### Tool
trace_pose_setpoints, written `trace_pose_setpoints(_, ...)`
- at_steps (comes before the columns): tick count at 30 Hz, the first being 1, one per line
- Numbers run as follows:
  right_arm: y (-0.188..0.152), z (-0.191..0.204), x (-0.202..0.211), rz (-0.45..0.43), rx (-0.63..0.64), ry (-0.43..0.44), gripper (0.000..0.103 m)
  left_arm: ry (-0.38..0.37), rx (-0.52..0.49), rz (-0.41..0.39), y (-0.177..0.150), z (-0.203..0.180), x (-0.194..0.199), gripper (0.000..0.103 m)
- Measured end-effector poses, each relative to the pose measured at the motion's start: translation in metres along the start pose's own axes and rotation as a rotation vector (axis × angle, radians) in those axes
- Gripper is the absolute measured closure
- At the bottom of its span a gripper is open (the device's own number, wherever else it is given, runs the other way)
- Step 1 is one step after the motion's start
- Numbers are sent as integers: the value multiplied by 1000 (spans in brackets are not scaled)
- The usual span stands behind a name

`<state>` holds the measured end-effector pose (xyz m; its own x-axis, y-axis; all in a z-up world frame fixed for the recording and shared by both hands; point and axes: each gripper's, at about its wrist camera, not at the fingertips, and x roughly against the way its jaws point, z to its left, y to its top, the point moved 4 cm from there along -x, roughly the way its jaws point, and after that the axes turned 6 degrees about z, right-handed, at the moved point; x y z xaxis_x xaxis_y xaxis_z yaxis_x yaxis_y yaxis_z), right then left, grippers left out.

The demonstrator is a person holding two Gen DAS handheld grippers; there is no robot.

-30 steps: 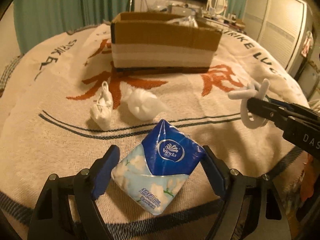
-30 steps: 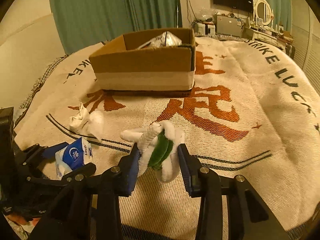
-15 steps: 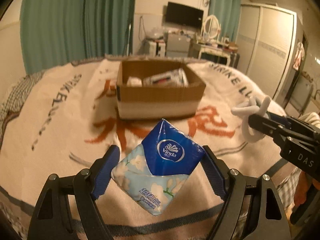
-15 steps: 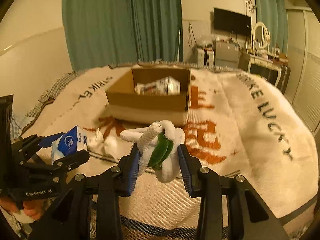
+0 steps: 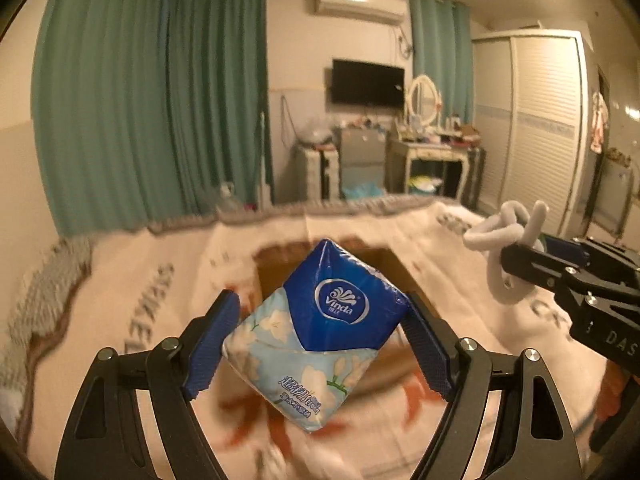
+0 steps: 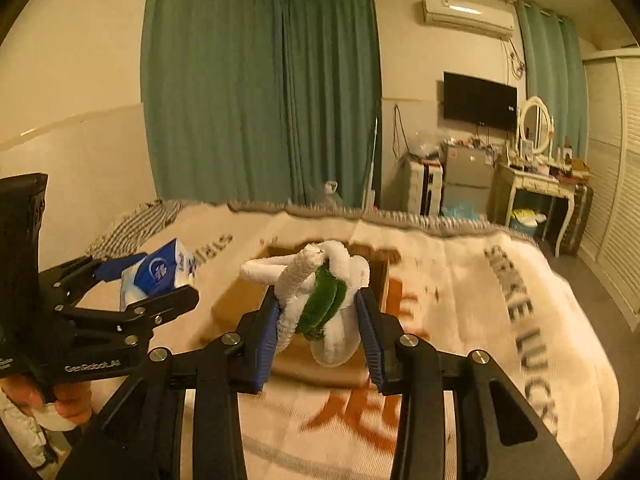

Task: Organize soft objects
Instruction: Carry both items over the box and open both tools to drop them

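Note:
My left gripper (image 5: 320,320) is shut on a blue and white Vinda tissue pack (image 5: 324,332) and holds it in the air over the bed. It also shows in the right wrist view (image 6: 156,276). My right gripper (image 6: 318,316) is shut on a white and green pipe-cleaner toy (image 6: 320,296), which also shows at the right of the left wrist view (image 5: 504,240). The cardboard box (image 6: 240,300) sits on the blanket behind and below both held objects, mostly hidden by them; its rim shows in the left wrist view (image 5: 392,260).
A cream blanket (image 6: 500,320) with red characters and black letters covers the bed. Beyond the bed stand green curtains (image 6: 256,100), a wall TV (image 6: 480,100), a dresser with a mirror (image 6: 536,168) and a white wardrobe (image 5: 540,128).
Both grippers have risen and tilted up with their objects, moving toward the box. The blanket and box now sit lower in view and are blurred; the loose white items are out of sight.

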<state>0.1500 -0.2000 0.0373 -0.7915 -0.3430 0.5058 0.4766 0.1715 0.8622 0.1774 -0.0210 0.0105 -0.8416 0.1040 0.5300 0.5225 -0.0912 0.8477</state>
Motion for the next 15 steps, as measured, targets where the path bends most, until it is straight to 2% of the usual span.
trace_pose_setpoints(3,29,-7,-22,-14,5,5,66,8,-7,-12,23,6,-30,22)
trace_pose_setpoints(5,46,-12,-42,-15,-14,48,66,7,-8,-9,29,10,-51,22)
trace_pose_setpoints(9,73,-21,-100,13,-4,35,66,28,-14,21,32,20,-98,22)
trace_pose_setpoints(15,63,-33,-175,107,-10,17,66,-1,10,115,13,30,-156,22)
